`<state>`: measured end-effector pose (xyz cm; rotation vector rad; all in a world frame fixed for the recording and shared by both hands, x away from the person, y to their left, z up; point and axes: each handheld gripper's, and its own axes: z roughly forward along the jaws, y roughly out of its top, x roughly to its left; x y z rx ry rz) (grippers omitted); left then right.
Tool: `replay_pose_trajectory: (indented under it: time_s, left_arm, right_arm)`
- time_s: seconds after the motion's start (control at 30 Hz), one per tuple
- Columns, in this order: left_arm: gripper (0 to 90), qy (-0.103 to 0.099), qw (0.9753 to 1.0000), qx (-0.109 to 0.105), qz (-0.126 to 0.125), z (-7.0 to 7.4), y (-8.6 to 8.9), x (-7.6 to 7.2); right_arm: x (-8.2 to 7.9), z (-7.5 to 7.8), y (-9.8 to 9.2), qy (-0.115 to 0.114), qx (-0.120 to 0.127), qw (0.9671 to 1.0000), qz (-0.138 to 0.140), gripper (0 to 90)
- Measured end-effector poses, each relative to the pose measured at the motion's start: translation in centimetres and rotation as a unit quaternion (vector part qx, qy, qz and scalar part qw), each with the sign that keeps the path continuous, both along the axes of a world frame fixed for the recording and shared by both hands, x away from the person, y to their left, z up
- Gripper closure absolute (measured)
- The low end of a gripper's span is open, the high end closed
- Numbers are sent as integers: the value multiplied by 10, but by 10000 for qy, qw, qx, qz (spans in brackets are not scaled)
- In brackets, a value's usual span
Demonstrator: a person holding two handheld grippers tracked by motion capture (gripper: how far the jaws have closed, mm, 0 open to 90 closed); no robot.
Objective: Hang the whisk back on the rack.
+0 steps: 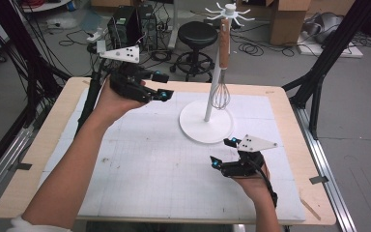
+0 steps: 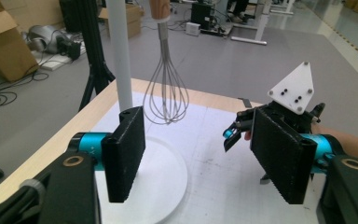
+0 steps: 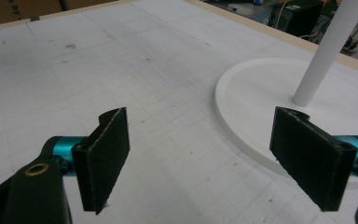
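A white hanging stand (image 1: 206, 126) with a round base and a thin pole stands at the back middle of the table. A wire whisk (image 1: 220, 95) with a wooden handle hangs from one of the stand's top hooks (image 1: 229, 12), clear of the base. My left gripper (image 1: 163, 86) is held above the back left of the mat, open and empty, pointing at the stand. In the left gripper view the whisk (image 2: 167, 100) and pole (image 2: 120, 56) are beyond the open jaws. My right gripper (image 1: 223, 152) hovers open and empty just in front of the base (image 3: 261, 112).
A white gridded mat (image 1: 164, 164) covers the wooden table (image 1: 38, 159). Behind the table are a black stool (image 1: 197, 34), computer towers (image 1: 125, 24), cardboard boxes (image 1: 287, 19) and loose cables. Black tripod legs (image 1: 319, 72) stand at both sides.
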<state>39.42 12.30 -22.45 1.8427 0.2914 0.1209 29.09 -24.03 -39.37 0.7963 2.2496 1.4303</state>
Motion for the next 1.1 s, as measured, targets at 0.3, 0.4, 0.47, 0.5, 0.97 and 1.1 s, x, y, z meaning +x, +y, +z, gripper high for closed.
replay_pose_trajectory:
  time_s: [0.3,0.4,0.47,0.5,0.97,1.1]
  left_arm:
    - [260,22,9999,27,157,-26,27,-21]
    - [246,57,9998,-87,184,-37,38,-26]
    - [231,62,9996,-115,260,-45,45,-29]
    - [215,66,9994,-107,314,-48,48,-31]
    - [136,198,9979,-55,616,-101,74,-55]
    - [133,247,9974,-23,677,-117,81,-59]
  right_arm:
    - [-1,1,0,1,11,10000,-28,189]
    - [-2,2,0,-45,4,10000,-9,190]
    - [-2,3,1,-56,11,10000,-5,189]
    - [-2,3,1,-52,5,10000,-2,190]
    - [0,2,1,-13,0,10000,1,189]
    - [0,2,1,-35,-17,10000,4,189]
